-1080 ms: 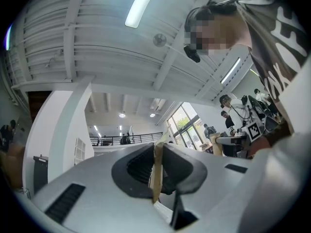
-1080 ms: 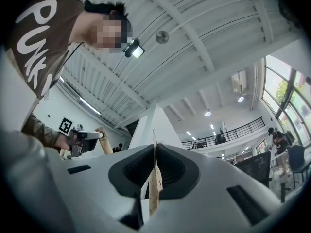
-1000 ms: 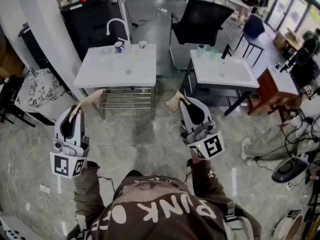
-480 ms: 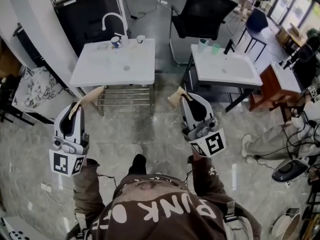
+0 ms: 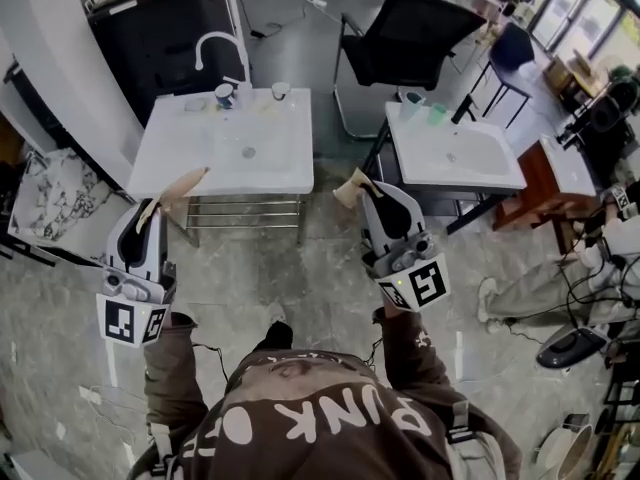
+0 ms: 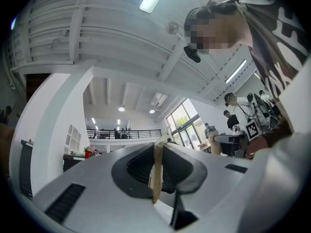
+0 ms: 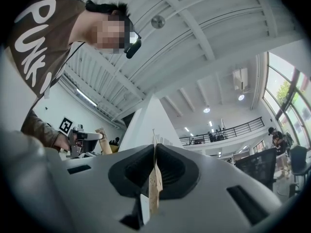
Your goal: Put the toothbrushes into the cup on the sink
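Approach: nothing picked up yet.
The left gripper (image 5: 172, 188) and right gripper (image 5: 352, 190), jaws pressed together on nothing, hang well short of the white square sink (image 5: 200, 163). A small blue-white cup (image 5: 226, 94) stands at its back edge; the toothbrushes are too small to find. Next, probably: close in and open the jaws.

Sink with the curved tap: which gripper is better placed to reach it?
Probably left: the left gripper points at the sink's front corner; the right gripper aims at the floor beside it.
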`<state>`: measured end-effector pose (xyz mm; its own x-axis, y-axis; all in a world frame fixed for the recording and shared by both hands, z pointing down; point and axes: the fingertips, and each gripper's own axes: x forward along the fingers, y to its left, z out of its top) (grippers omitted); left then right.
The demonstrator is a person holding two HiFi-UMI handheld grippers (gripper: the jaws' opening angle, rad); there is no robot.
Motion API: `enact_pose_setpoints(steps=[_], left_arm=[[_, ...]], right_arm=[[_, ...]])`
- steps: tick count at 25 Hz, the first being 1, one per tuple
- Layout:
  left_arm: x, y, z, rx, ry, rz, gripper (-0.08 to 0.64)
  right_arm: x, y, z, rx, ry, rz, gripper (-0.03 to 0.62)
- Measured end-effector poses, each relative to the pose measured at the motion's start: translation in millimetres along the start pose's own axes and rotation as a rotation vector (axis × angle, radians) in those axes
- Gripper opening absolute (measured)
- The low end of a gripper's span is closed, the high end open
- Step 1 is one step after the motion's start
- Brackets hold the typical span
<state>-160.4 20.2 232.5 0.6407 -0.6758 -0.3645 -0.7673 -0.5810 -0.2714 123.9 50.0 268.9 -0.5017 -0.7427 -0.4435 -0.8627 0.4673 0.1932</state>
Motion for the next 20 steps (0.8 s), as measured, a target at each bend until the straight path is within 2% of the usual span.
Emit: enact_pose_setpoints(steps=[10, 20], left_arm=[[57.0, 102.8, -58.5, -0.025, -0.001, -0.026, 0.051], [110.4, 158.8, -109.8, -0.003, 0.017, -0.058, 0.051]], right_arm=[[113.3, -19.9, -55.7, -0.025, 0.027, -0.013, 0.025], [187.0, -59.9, -99.3, -0.042, 0.052, -0.02, 0.024]])
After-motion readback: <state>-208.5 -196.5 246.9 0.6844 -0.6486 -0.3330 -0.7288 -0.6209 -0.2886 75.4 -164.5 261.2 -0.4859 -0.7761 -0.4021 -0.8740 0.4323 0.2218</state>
